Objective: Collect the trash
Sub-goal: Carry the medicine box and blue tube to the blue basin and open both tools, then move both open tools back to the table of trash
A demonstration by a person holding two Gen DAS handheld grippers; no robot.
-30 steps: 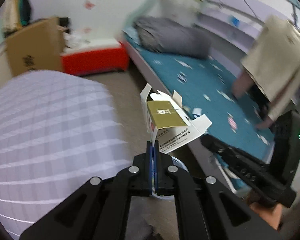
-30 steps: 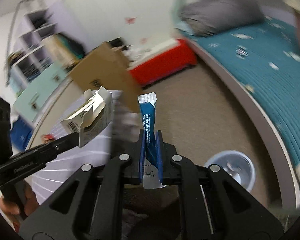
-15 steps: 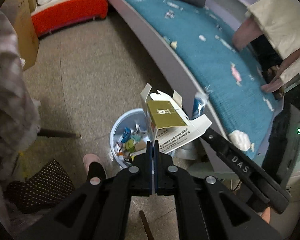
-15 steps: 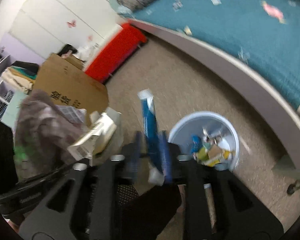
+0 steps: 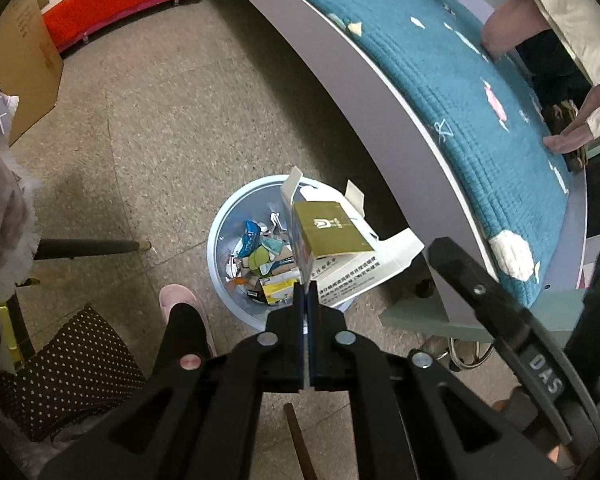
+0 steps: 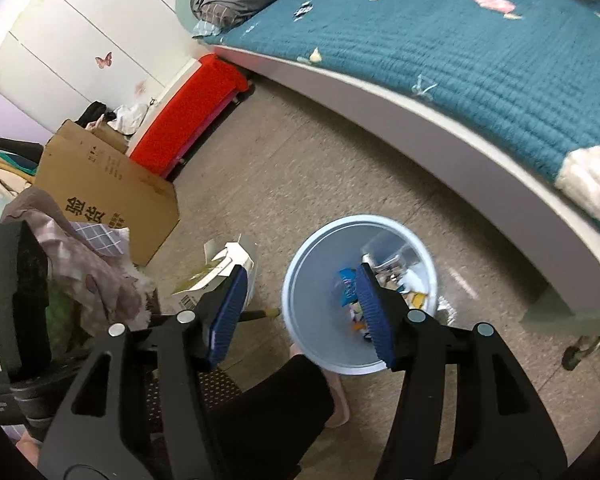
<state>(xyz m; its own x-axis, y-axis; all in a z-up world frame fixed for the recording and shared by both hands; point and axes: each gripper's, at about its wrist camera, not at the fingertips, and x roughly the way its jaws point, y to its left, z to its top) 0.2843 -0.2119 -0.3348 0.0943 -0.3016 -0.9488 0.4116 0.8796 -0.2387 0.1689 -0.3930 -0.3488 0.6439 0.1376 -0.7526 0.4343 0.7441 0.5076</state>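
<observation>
cardboard, white and gold, is what the left gripper (image 5: pixel 306 300) has clamped tight: an opened carton (image 5: pixel 332 236) hanging over the pale blue trash bin (image 5: pixel 220 264) on the floor, which already holds wrappers. just right of it, the right gripper (image 6: pixel 300 300) has been spreading its jaws, which stand apart with nothing between the blue pads (image 6: pixel 370 308), poised above the same bin (image 6: pixel 300 276). further right runs the teal bed (image 6: pixel 480 60).

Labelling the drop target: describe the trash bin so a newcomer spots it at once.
Find the bed with the teal quilt; on the floor beside its edge stands a round pale-blue bin. It is the only open container there, already holding mixed wrappers.
</observation>
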